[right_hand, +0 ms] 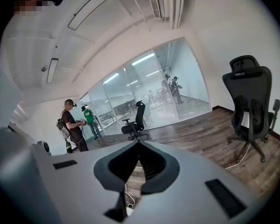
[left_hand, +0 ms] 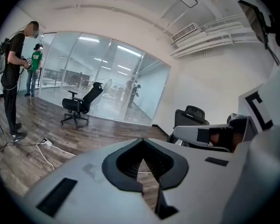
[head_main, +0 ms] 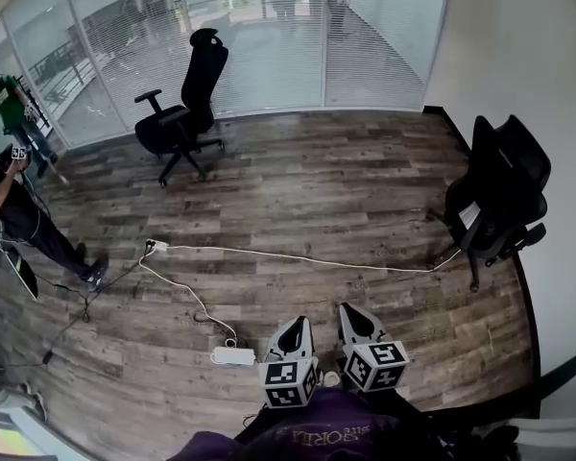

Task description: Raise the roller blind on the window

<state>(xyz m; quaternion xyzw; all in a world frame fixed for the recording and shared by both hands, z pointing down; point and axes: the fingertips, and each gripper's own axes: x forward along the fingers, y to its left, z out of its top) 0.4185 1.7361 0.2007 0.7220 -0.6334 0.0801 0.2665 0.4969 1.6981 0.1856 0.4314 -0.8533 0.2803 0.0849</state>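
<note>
Both grippers are held low and close together at the bottom of the head view, pointing out over the wooden floor. My left gripper (head_main: pixel 299 325) is shut with nothing between its tips, and so is my right gripper (head_main: pixel 349 309). In the left gripper view the jaw tips (left_hand: pixel 142 141) meet at a point; the right gripper's tips (right_hand: pixel 139 143) meet the same way. Far across the room stands a glass wall (head_main: pixel 269 36) with slatted blinds showing behind it. I cannot make out a roller blind or its cord in any view.
A black office chair (head_main: pixel 182 104) stands near the glass wall and another (head_main: pixel 499 195) by the right wall. A white cable (head_main: pixel 298 255) and a power strip (head_main: pixel 232 356) lie on the floor just ahead. Two people (left_hand: pixel 14 73) stand at the left.
</note>
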